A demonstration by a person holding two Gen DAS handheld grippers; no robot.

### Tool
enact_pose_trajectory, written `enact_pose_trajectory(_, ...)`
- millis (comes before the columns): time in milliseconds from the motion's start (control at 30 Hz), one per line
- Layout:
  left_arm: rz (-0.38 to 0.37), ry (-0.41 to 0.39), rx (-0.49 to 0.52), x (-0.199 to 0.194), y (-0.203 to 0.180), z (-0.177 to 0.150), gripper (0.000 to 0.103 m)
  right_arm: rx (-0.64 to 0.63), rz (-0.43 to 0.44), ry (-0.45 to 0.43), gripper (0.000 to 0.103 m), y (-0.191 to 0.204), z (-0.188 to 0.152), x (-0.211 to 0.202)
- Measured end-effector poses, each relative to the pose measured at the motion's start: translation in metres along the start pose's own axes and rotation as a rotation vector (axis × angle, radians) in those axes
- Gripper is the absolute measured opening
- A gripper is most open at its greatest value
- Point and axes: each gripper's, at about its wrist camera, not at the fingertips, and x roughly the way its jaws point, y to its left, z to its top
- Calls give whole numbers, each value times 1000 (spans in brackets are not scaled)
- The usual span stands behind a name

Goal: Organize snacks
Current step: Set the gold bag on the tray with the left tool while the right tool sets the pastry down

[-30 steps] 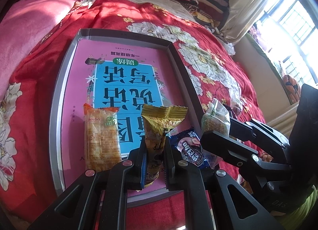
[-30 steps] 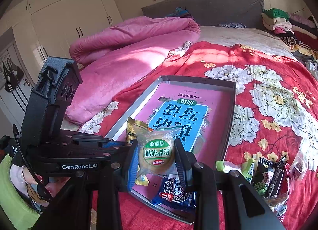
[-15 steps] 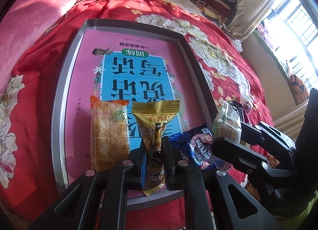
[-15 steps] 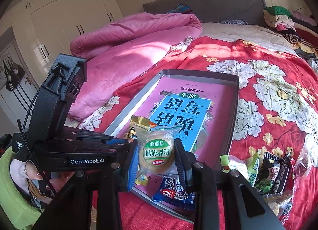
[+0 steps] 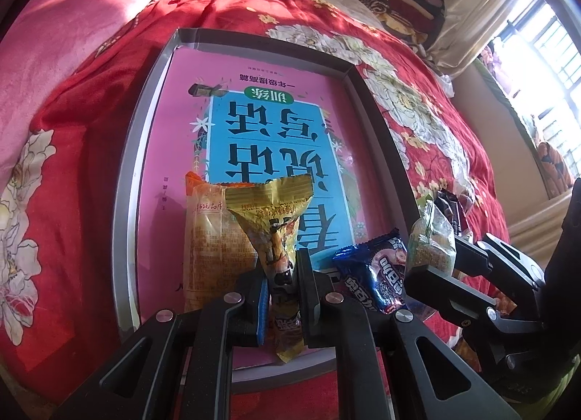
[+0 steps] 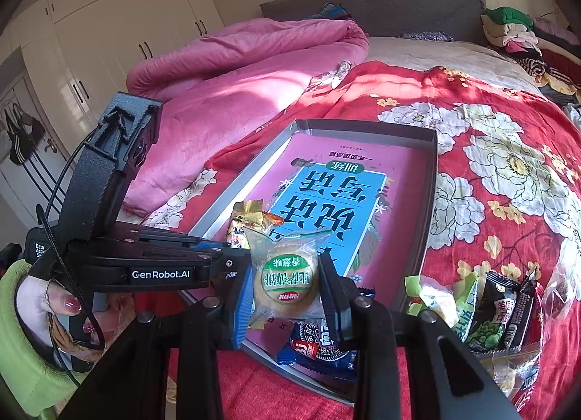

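Note:
My left gripper (image 5: 282, 271) is shut on a gold snack packet (image 5: 270, 216), which stands upright over the near end of the grey tray (image 5: 145, 129). An orange cracker packet (image 5: 205, 242) lies in the tray just behind it. A blue cookie packet (image 5: 374, 274) rests at the tray's near right corner. My right gripper (image 6: 286, 274) is shut on a round cake in a clear wrapper with a green label (image 6: 285, 280), held above that same corner. In the left wrist view the cake (image 5: 432, 238) shows at the right.
A pink and blue book (image 6: 337, 202) lines the tray's floor. A clear bag with several snack packets (image 6: 490, 311) lies on the red floral bedspread (image 6: 490, 111) right of the tray. A pink quilt (image 6: 236, 68) is heaped at the left; folded clothes (image 6: 515, 28) lie far right.
The left gripper has tipped slightly, and the gold packet now overlaps the orange packet instead of standing beside it. The right gripper keeps its hold on the cake in the same place.

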Motion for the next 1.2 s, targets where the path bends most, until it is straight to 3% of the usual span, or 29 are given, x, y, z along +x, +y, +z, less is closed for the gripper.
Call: enact_pose_trajectory(1200,22,-5,-29,1,12,3,14,-104,-5,98,35,25,-22,32)
